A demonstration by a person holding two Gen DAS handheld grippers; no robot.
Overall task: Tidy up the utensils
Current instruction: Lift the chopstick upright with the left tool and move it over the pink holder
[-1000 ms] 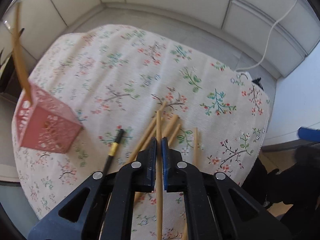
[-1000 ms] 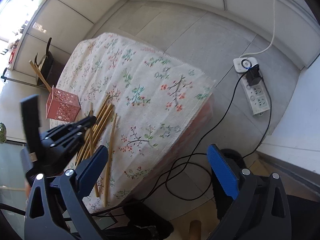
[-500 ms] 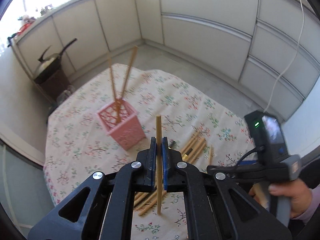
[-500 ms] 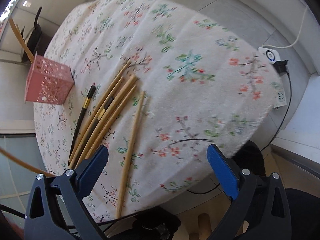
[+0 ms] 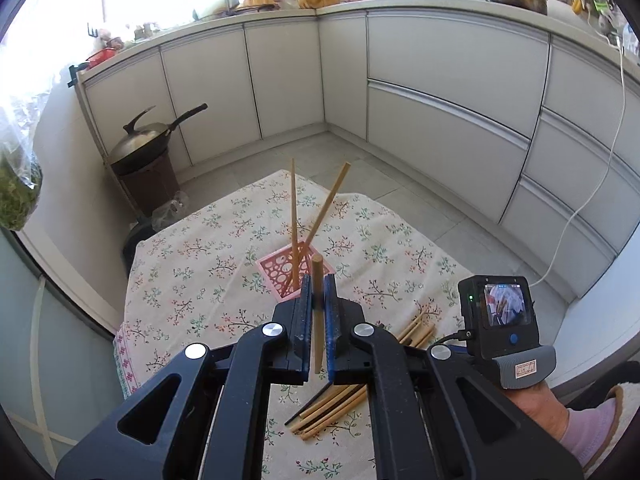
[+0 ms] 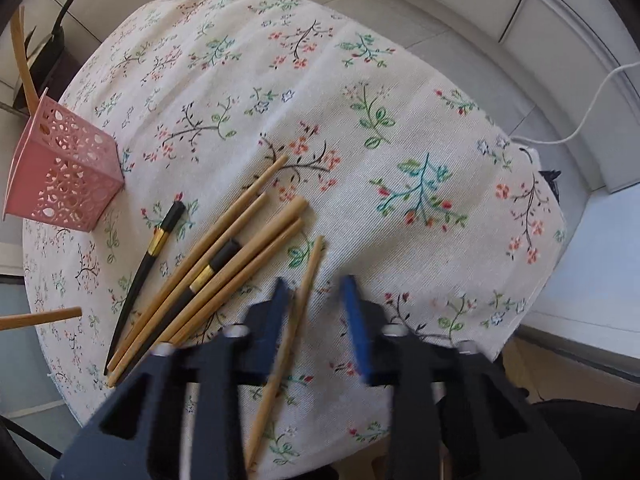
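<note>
left gripper (image 5: 318, 296): clamped tight on one bamboo chopstick (image 5: 317, 312), held upright
pink basket (image 5: 280, 272): just past it at 12 o'clock, two sticks inside
right gripper (image 6: 318, 300): jaws wide apart, holding nothing
loose chopstick (image 6: 288, 340): between its jaws on the floral cloth (image 6: 400, 128), pile (image 6: 208, 272) at 9 o'clock

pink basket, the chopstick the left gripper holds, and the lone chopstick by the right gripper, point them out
pink basket (image 6: 64, 172): right wrist view, perforated side wall.
held chopstick (image 5: 318, 280): left wrist view, upper shaft.
lone chopstick (image 6: 310, 270): right wrist view, upper shaft.
</note>
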